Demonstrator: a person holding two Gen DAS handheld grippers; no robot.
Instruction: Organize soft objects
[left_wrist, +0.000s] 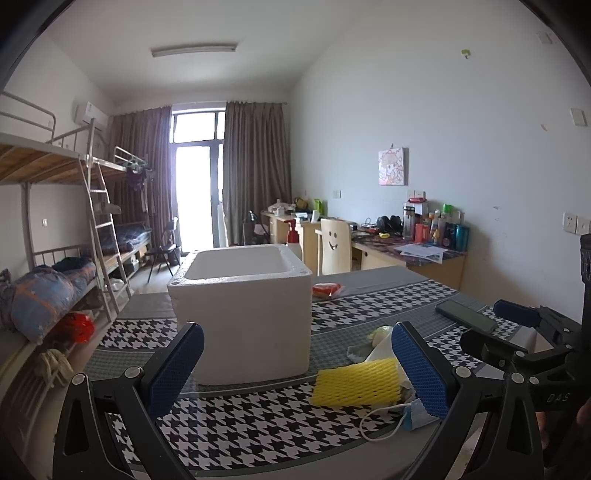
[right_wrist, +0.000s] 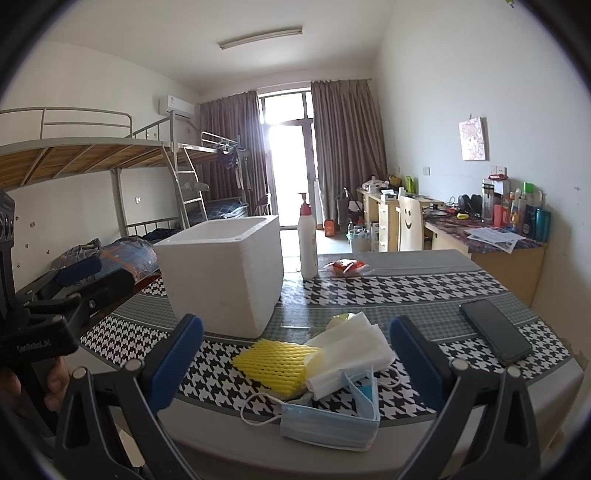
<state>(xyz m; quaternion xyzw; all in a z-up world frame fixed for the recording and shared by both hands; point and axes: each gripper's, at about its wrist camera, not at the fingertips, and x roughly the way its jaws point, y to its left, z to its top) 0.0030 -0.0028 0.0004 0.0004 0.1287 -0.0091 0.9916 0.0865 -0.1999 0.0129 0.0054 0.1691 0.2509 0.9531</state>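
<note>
Table (right_wrist: 424, 260) with houndstooth cloth, dorm room behind.

Left gripper (left_wrist: 295, 373): jaws spread wide, nothing between the blue pads (left_wrist: 173, 365). Held above the near table edge, facing the foam box (left_wrist: 243, 310). Seen from the right wrist view it sits at the far left (right_wrist: 74, 280), a hand (right_wrist: 55, 384) on its handle.

Right gripper (right_wrist: 295, 365): also released, jaws wide apart, empty. It hangs over the near edge, with the pile of soft things lying on the table in the gap between its pads (right_wrist: 177, 363); whether it touches any of them cannot be told.

Soft pile, near edge, right of the box:
- yellow foam net (right_wrist: 275, 363), flat, left side of the pile
- white foam sheets (right_wrist: 349, 350), stacked, overlapping the net's right end
- blue mask (right_wrist: 328, 421), nearest the edge, its white ear loop (right_wrist: 258, 410) curling left
- a pale yellow-green scrap (right_wrist: 341, 319) just behind the sheets; what it is cannot be told

Box is white, open-topped, upright, left of centre, just beyond the pile. No soft item visible inside from either view.

Other things: pump bottle (right_wrist: 307, 243) right of the box, far side; red packet (right_wrist: 345, 267) beside the bottle; dark phone (right_wrist: 495, 330) lying flat, right of the pile.
</note>
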